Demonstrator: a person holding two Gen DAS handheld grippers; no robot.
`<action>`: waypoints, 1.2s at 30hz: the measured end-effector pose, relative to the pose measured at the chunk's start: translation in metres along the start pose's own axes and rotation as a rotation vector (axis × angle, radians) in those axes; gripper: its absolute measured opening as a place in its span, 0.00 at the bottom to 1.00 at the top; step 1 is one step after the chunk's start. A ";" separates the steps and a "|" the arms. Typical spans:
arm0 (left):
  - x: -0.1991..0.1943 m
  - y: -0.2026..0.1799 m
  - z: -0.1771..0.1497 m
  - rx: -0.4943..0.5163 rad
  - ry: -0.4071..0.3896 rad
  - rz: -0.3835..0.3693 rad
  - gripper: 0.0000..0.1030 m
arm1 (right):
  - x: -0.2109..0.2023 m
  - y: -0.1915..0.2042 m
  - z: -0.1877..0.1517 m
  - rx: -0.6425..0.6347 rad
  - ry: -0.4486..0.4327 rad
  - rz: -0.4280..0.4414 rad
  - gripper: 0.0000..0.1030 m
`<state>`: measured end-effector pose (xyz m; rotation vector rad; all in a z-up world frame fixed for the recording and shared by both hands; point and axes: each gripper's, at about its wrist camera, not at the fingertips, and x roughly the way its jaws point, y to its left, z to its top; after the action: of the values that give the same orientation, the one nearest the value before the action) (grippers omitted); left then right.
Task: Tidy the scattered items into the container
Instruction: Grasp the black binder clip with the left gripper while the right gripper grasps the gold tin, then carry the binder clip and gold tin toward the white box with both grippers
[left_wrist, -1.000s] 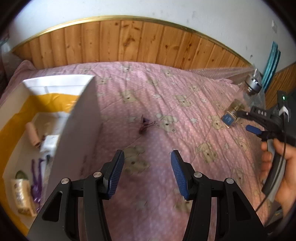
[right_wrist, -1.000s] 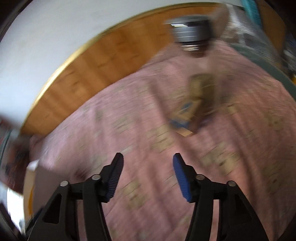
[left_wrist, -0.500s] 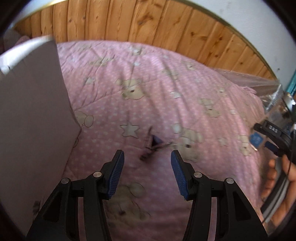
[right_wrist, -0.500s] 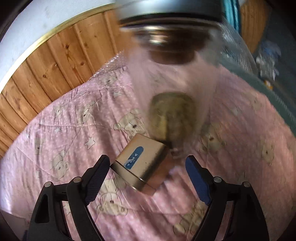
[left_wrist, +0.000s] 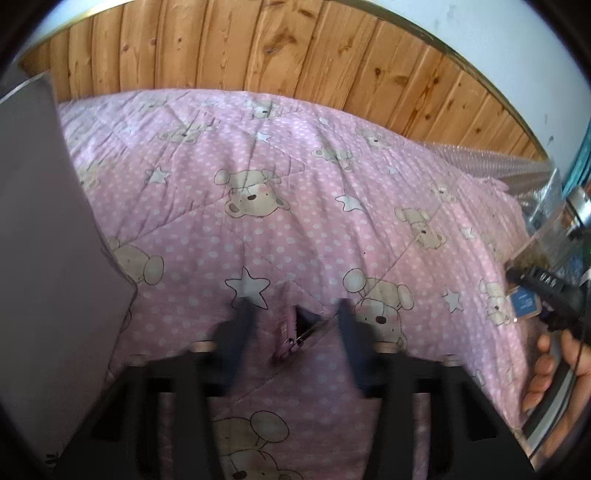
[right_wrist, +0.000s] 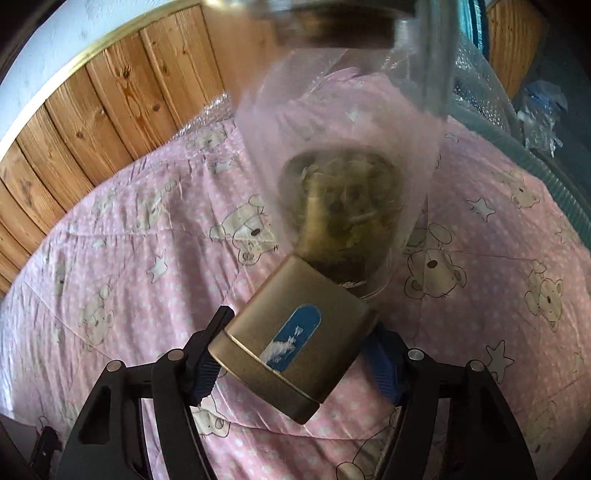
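Right now my right gripper (right_wrist: 295, 363) is closing around the gold tin (right_wrist: 291, 341) lying on the quilt (right_wrist: 129, 229) just near the glass jar (right_wrist: 343, 206); rigid, smooth, likely slippery, so I'd clamp its flat sides. My left gripper (left_wrist: 291, 332) closes over a small light clip (left_wrist: 301, 328).

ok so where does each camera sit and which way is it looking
Left wrist: sits on the left hand-held gripper, facing down at the pink quilt and a small dark clip; its closing jaws, blurred, flank the clip. The person's other hand shows at right.
Right wrist: sits on the right hand-held gripper, facing down at a gold tin between its closing jaws, with a glass jar behind.
Shared: quilt, wood wall panels, tin, jar.
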<state>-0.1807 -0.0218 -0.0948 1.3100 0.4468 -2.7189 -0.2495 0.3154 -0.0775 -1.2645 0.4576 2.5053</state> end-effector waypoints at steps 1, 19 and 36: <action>0.001 -0.001 0.000 0.006 0.004 0.000 0.34 | -0.001 -0.004 0.002 0.013 -0.006 0.015 0.69; -0.033 0.003 -0.033 -0.025 0.053 -0.053 0.33 | -0.057 -0.057 -0.026 0.217 0.034 0.264 0.65; -0.098 -0.011 -0.077 0.047 0.090 -0.089 0.33 | -0.106 -0.044 -0.096 0.215 0.117 0.351 0.65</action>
<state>-0.0632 0.0070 -0.0614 1.4640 0.4622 -2.7663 -0.1023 0.3033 -0.0515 -1.3459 1.0282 2.5718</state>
